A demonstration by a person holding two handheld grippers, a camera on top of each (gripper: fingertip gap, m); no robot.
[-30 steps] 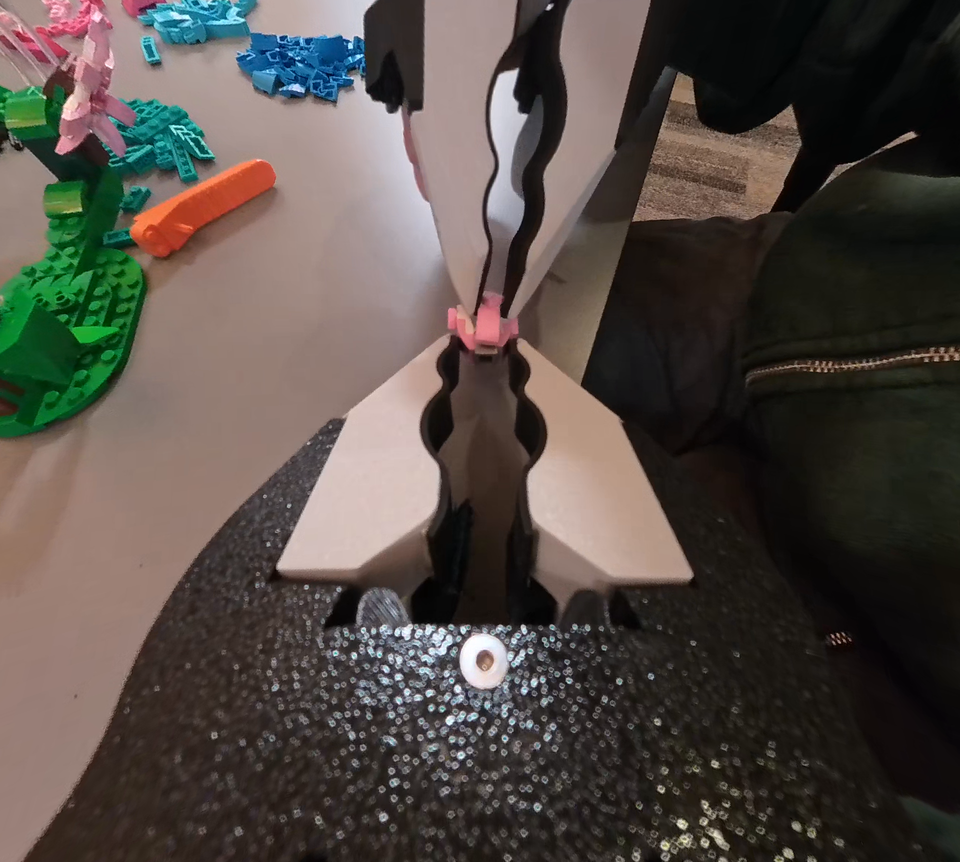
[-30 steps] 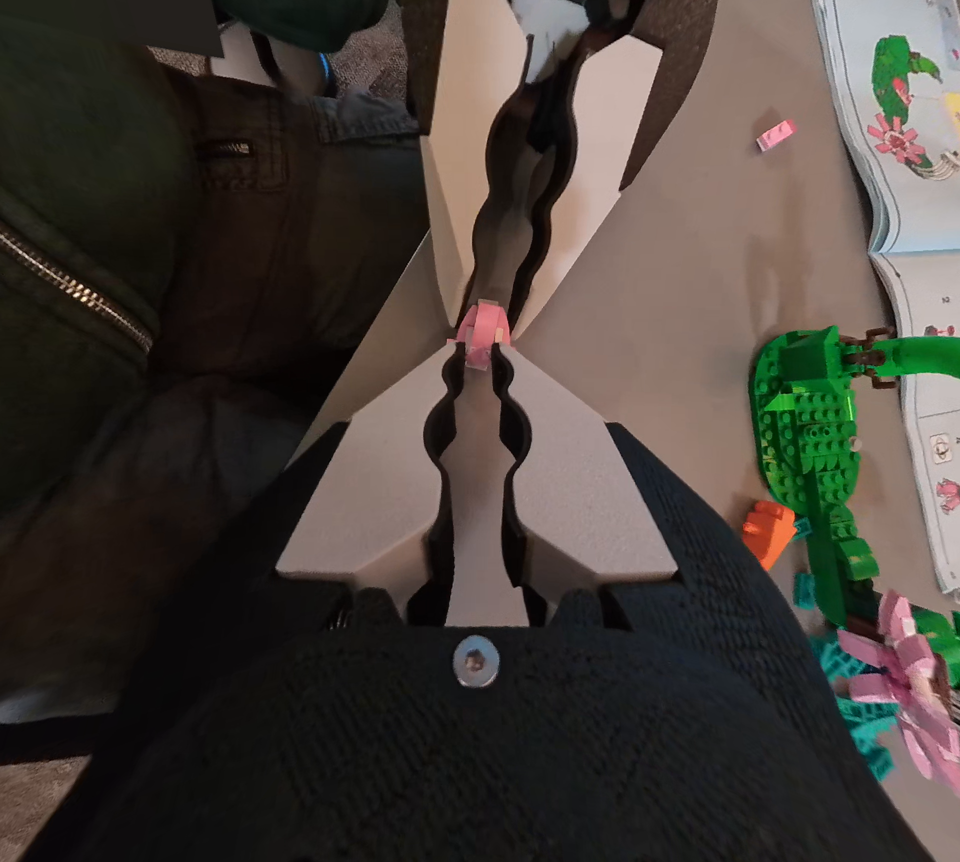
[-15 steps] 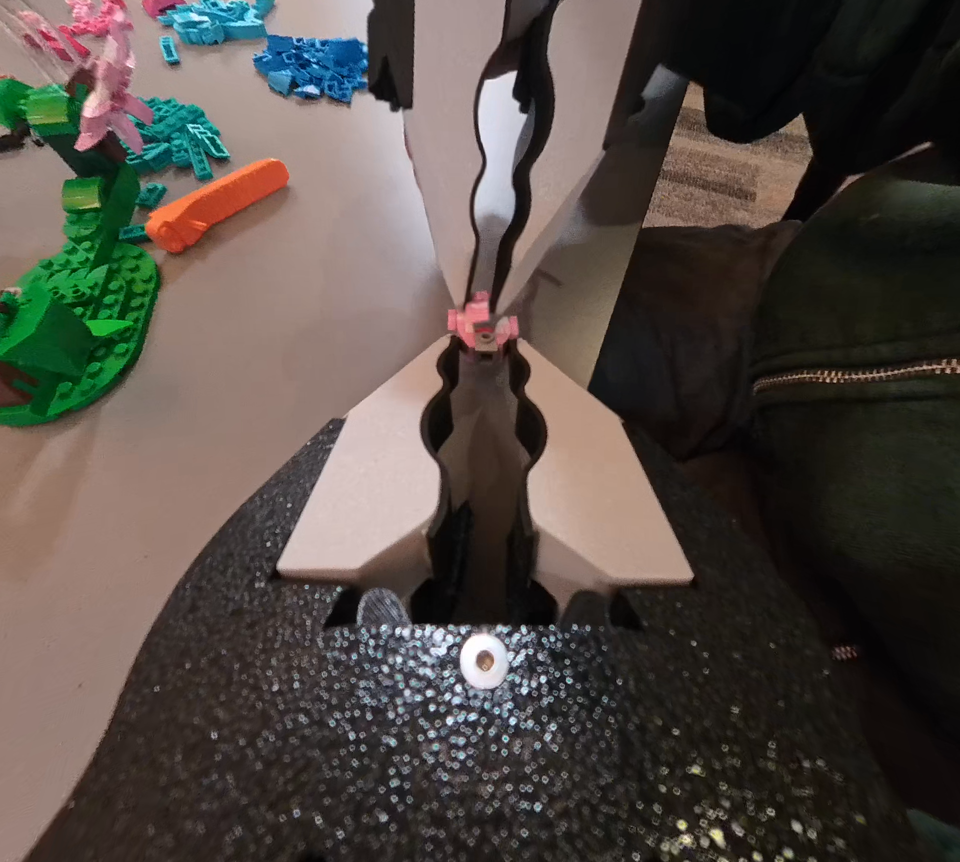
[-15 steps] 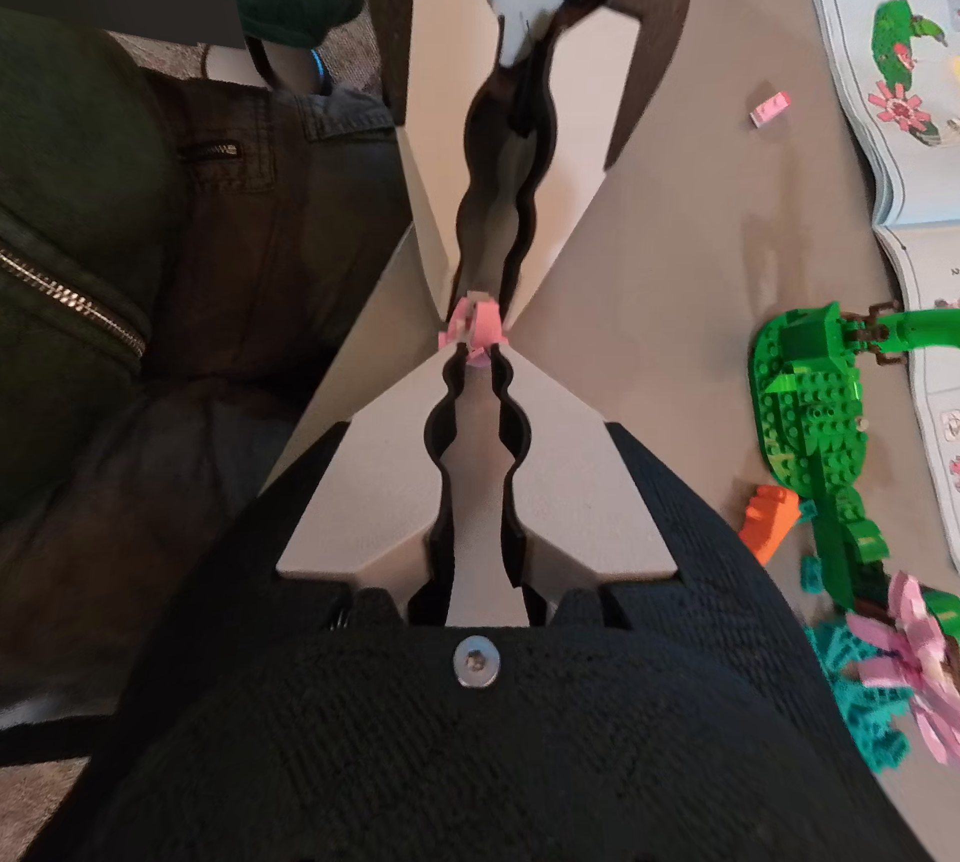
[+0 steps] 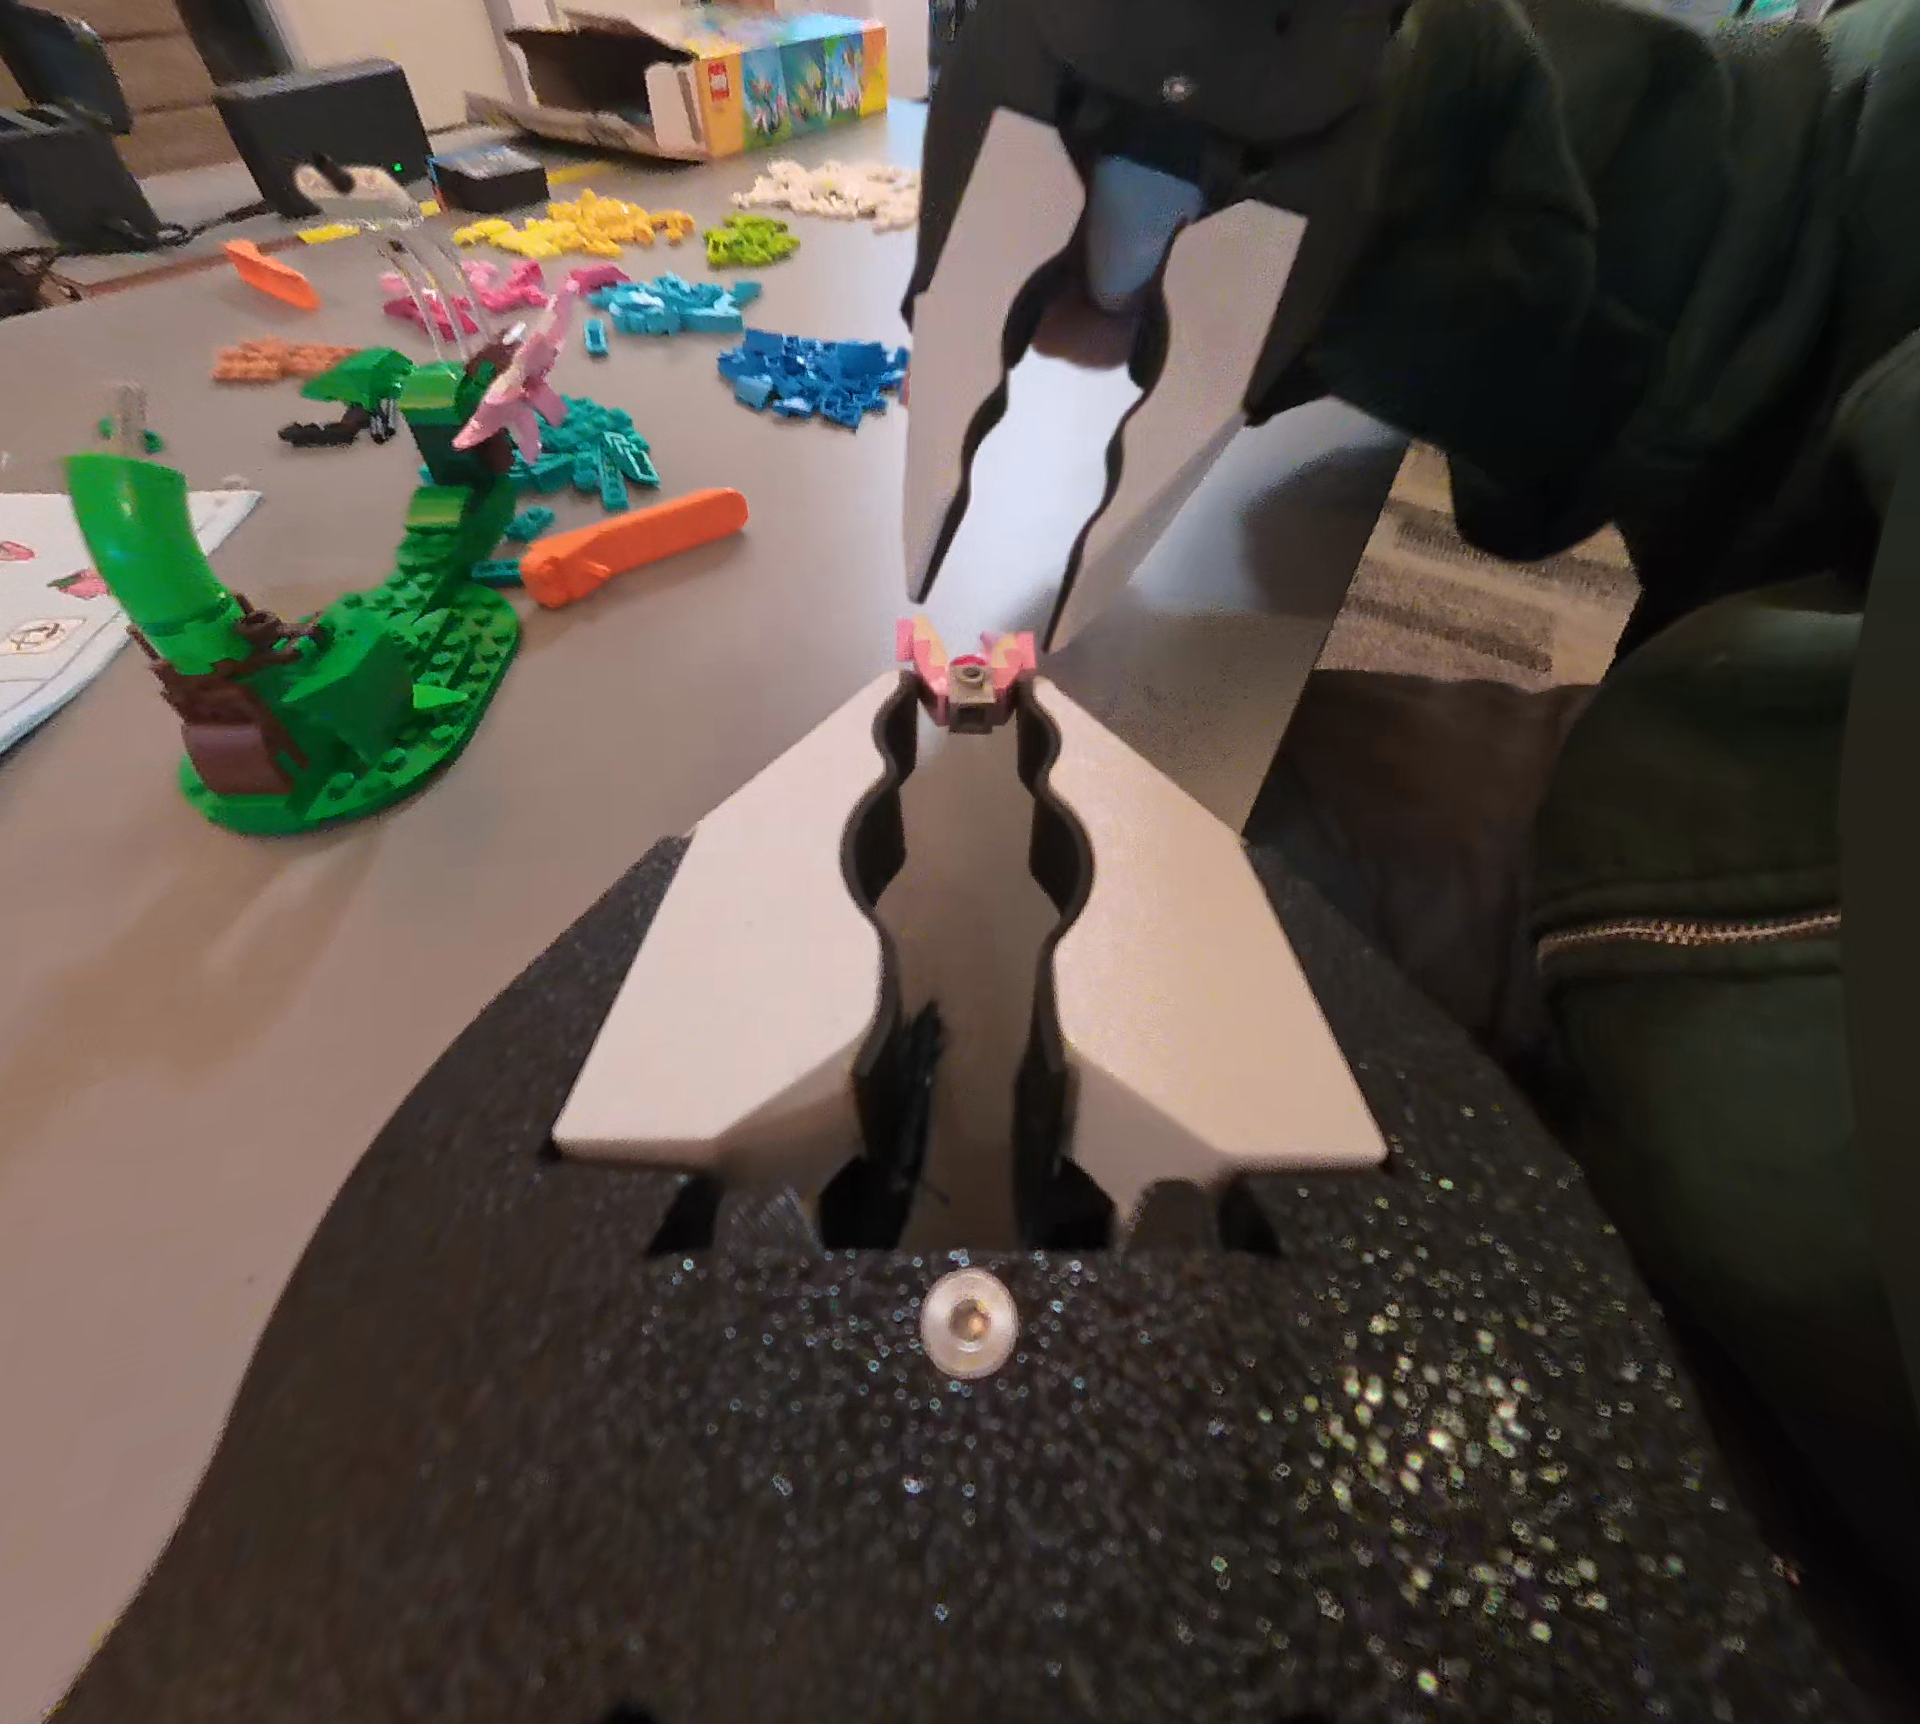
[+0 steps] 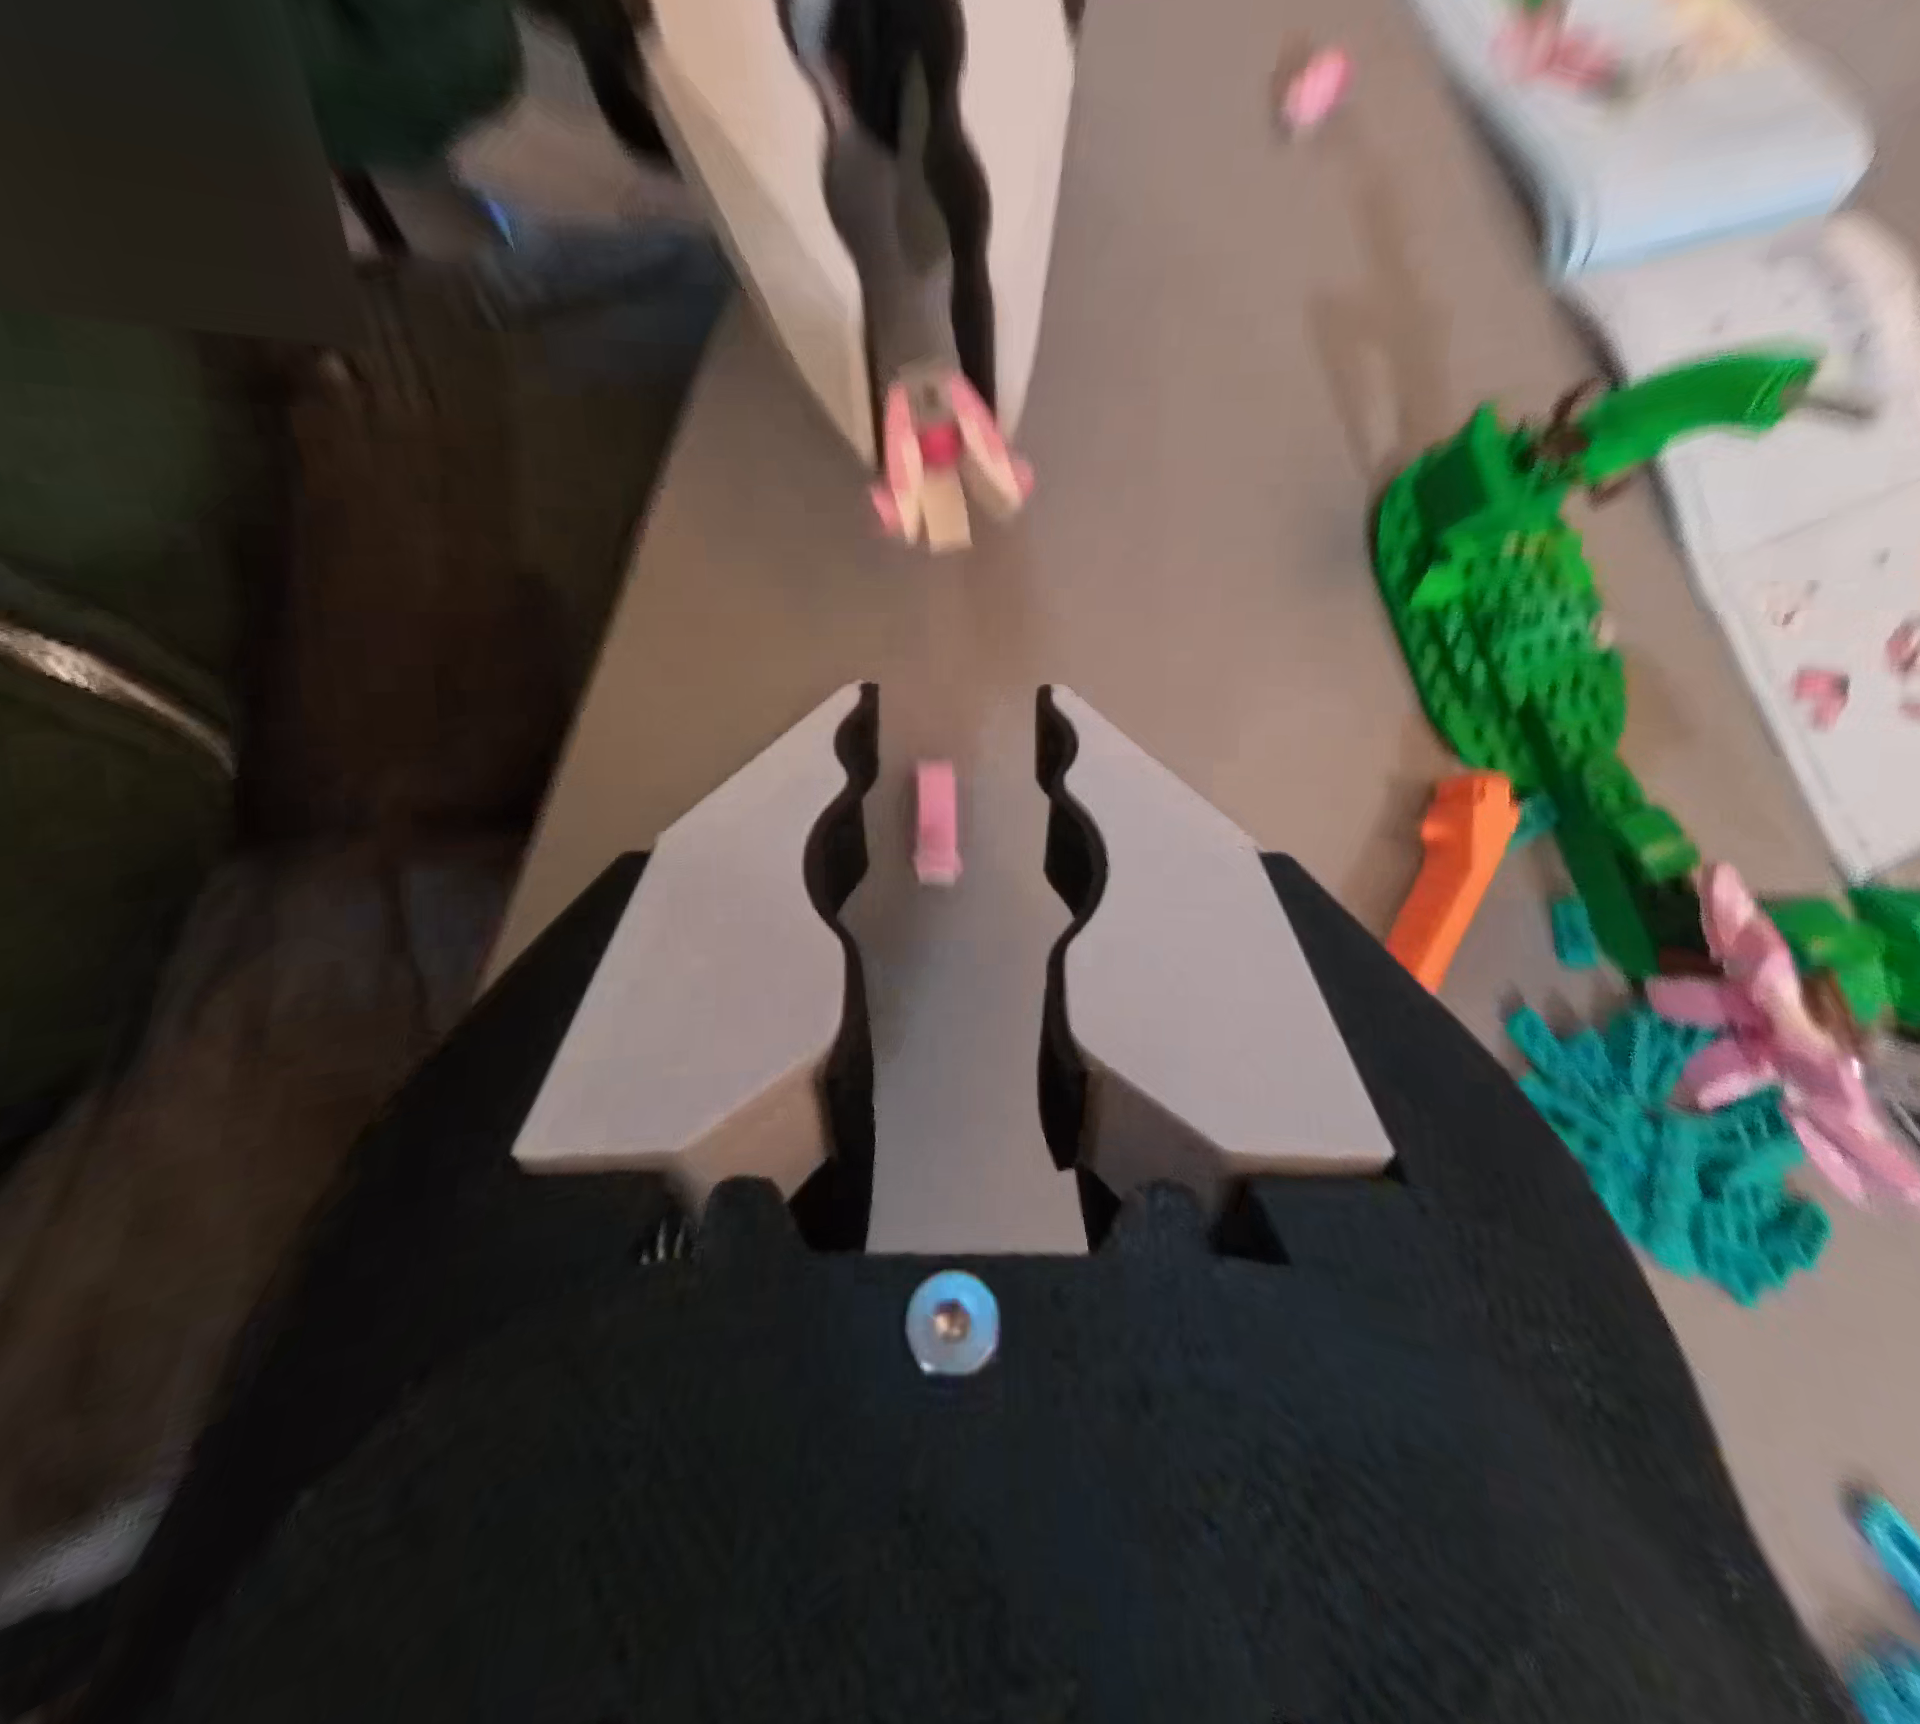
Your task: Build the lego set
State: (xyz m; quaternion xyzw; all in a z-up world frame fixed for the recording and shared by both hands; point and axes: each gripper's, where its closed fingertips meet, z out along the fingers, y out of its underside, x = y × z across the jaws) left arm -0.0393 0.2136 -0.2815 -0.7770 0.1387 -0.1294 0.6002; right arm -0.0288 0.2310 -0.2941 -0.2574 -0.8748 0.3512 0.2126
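Note:
My left gripper (image 5: 966, 687) is shut on a small pink flower assembly (image 5: 966, 666) with a grey stud in its middle, held above the table near its right edge. It also shows in the blurred right wrist view (image 6: 940, 469), where the left gripper (image 6: 935, 427) reaches in from the top. My right gripper (image 6: 956, 692) is open and stands back from the assembly; its tips (image 5: 987, 609) hang just above it. A small pink brick (image 6: 935, 822) shows loose between my right fingers, touching neither; I cannot tell whether it lies on the table.
The green plant build (image 5: 343, 708) with a pink flower (image 5: 514, 396) stands at the left. An orange brick separator (image 5: 634, 547), colour-sorted brick piles (image 5: 810, 381), a set box (image 5: 727, 79) and the instruction booklet (image 6: 1662, 64) lie around. The table edge (image 5: 1299, 687) and a person's green jacket are right. My right fingertips sit around 4 cm from my left ones. My right tips are roughly 11 cm from the orange brick separator (image 5: 634, 547). Seen from the right wrist view (image 6: 1425, 882) as well.
My right gripper has opened and drawn back from the pink assembly, which stays in my left gripper. A small pink brick now shows loose between the right fingers. Both views have tilted.

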